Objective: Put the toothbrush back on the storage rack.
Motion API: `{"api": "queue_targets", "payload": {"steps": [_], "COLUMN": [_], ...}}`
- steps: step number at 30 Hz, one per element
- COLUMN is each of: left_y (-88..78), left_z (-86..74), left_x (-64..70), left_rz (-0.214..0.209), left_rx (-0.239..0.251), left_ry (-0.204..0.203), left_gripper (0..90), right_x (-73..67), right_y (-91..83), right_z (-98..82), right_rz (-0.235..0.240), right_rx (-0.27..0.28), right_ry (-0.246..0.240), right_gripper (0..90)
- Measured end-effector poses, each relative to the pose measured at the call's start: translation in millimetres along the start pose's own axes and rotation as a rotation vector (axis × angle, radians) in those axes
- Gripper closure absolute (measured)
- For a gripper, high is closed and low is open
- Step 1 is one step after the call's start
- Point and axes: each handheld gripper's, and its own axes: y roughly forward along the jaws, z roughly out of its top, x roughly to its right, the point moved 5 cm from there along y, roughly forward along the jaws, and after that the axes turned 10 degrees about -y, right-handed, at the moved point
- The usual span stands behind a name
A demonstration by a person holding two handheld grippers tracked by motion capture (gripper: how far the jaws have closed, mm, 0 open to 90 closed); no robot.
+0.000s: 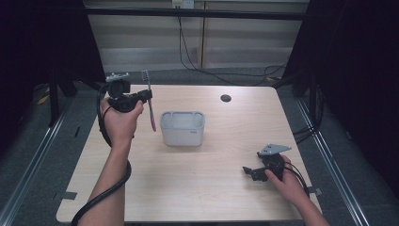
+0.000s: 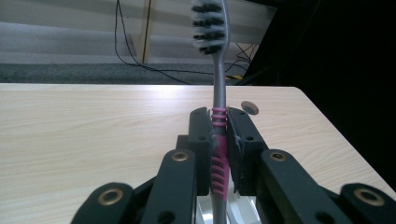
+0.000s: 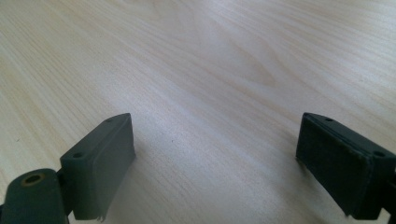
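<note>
A: High view first: where is the toothbrush [image 1: 150,101]?

B: It is up in the air over the tabletop's [image 1: 197,188] far left part, upright, bristles on top and pink handle hanging down. The left tool [image 1: 141,96] has it pinched at the grip.

A: Does the left gripper view agree?

B: Yes. There the toothbrush [image 2: 219,126] stands between the two black jaws, which press on the pink ribbed part from both sides. The left tool [image 2: 219,135] is clamped on it, and the bristle head rises well above the jaws.

A: And where would it go?

B: Most likely into the bin [image 1: 182,128], the white open container near the middle of the tabletop, just to the right of the hanging handle. The toothbrush is beside it, not above its opening, and nothing can be made out inside.

A: So how far along would she say it is?

B: The pick-up looks done: the brush is lifted clear. Carrying it over the bin, lowering it in and letting go seem left to do.

A: The other hand?

B: The right tool [image 1: 249,172] rests low at the near right, well apart from the bin. In the right gripper view its jaws stand wide with bare wood between them.
</note>
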Motion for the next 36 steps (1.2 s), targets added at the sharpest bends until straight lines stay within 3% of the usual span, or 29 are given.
{"api": "queue_targets", "payload": {"steps": [19, 36], "left_y": [9.6, 21.5], "left_z": [7.6, 8.1], "left_x": [13.0, 15.3], "left_rz": [-0.007, -0.006], "left_rx": [0.012, 0.019], "left_ry": [0.028, 0.042], "left_gripper": [81.1, 81.1], "right_x": [0.0, 0.1], "right_y": [0.0, 0.1], "right_z": [0.0, 0.0], "right_rz": [0.001, 0.0], "right_rx": [0.0, 0.001], "right_ry": [0.0, -0.002], "right_gripper": [10.9, 10.9]}}
